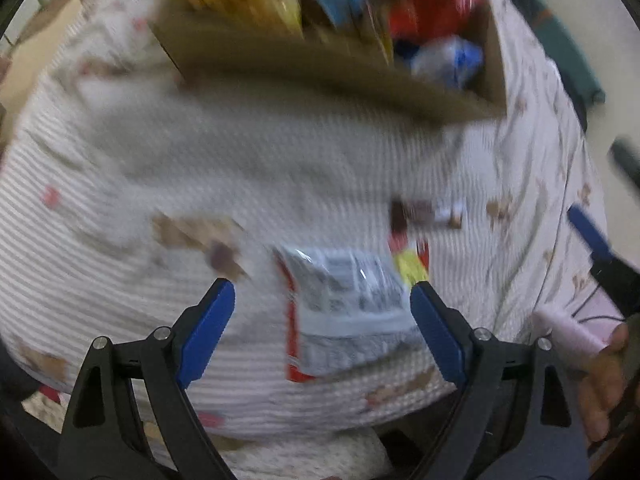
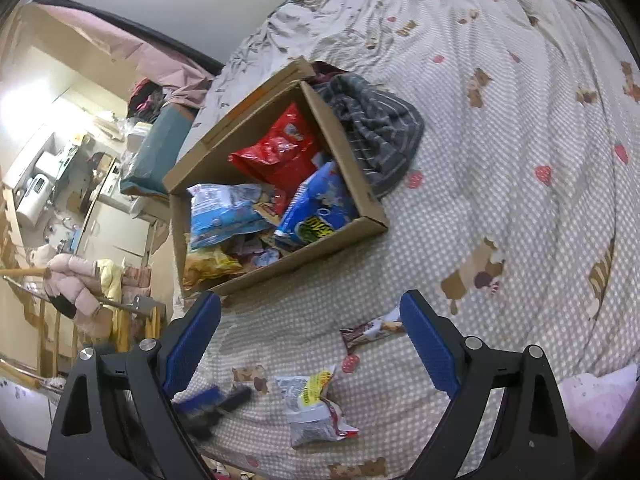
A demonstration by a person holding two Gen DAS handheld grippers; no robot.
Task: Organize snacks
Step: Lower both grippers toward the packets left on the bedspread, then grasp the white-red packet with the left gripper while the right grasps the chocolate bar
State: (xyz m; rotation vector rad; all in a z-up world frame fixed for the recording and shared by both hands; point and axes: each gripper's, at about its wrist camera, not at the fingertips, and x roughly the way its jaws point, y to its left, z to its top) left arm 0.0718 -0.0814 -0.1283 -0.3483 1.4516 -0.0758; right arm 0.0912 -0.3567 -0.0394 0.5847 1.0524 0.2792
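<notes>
1. Lower centre of the left wrist view: the left gripper (image 1: 322, 328) stands wide and empty over a grey-and-red snack packet (image 1: 344, 312) lying flat on the bed (image 1: 120, 240). The thin, crinkled film could slide off the pads or bring the bedspread up with it.
2. The left view is blurred, so a fast close risks missing the packet's edge.
3. Lower centre of the right wrist view: the right gripper (image 2: 310, 344), also wide and empty, frames the same packet (image 2: 316, 412) and a chocolate bar (image 2: 372, 332) near its right finger. Both grippers heading for one packet could collide.
4. Centre of that view: the cardboard box (image 2: 340, 240) already brims with bags; a careless drop may spill over its low wall.
</notes>
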